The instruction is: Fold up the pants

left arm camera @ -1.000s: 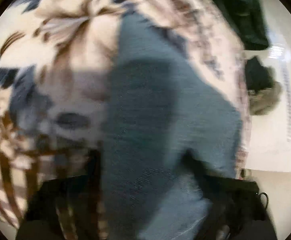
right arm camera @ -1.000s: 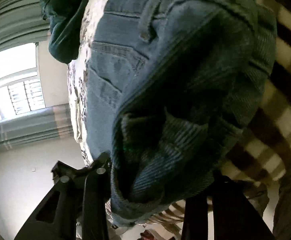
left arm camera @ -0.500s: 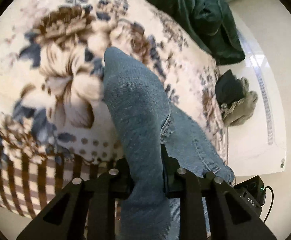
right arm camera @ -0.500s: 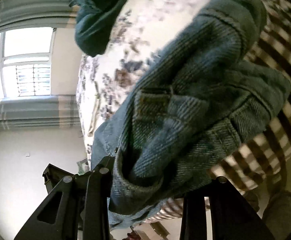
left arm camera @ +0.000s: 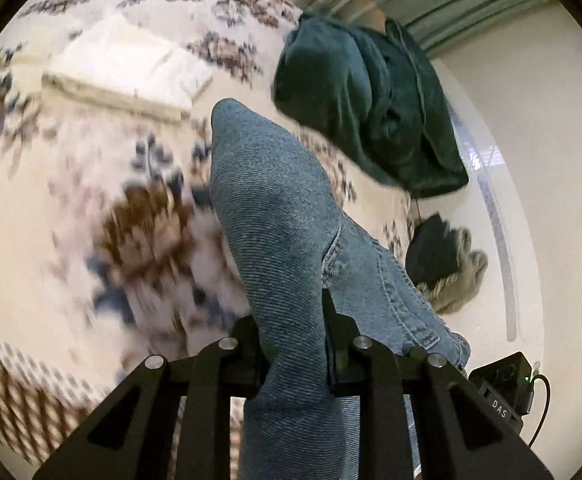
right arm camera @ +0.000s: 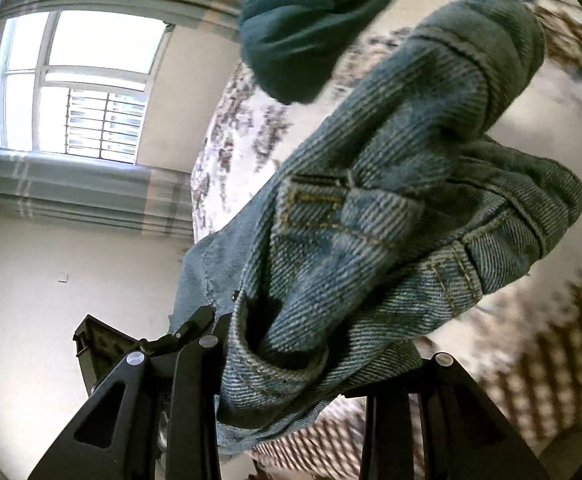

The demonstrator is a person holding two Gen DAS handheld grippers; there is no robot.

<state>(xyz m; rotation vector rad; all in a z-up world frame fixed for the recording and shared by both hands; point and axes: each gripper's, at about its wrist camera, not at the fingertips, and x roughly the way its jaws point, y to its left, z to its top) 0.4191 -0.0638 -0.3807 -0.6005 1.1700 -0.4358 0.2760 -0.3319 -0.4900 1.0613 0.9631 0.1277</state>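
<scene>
The left tool (left arm camera: 293, 344) is closed tight on a fold of the jeans (left arm camera: 275, 216). The denim rises between its two black fingers (left arm camera: 247, 344) in a rounded hump, and more of the cloth, with a stitched seam, trails off to the right. Below lies the bed (left arm camera: 71, 208), covered with a cream spread printed with brown and blue flowers; much of the print is blurred. A folded cream cloth (left arm camera: 127, 76) lies further back on the bed. A dark green garment (left arm camera: 367, 116) is heaped near the far edge. Beyond that edge, a dark and tan bundle (left arm camera: 447, 264) sits on the pale floor (left arm camera: 539, 184). A small black box (left arm camera: 503, 384) with a green light and a cable shows at the lower right.

The right tool (right arm camera: 287, 352) holds a thick bunch of the jeans (right arm camera: 391, 220) at the waistband, with a belt loop and yellow stitching in plain sight. Its fingers stand wide apart with the bunched denim filling the gap between them. The jeans hang above the flowered bed (right arm camera: 235, 128). The green garment (right arm camera: 303, 24) is at the top, and a window (right arm camera: 79, 84) with grey curtains is on the left.
</scene>
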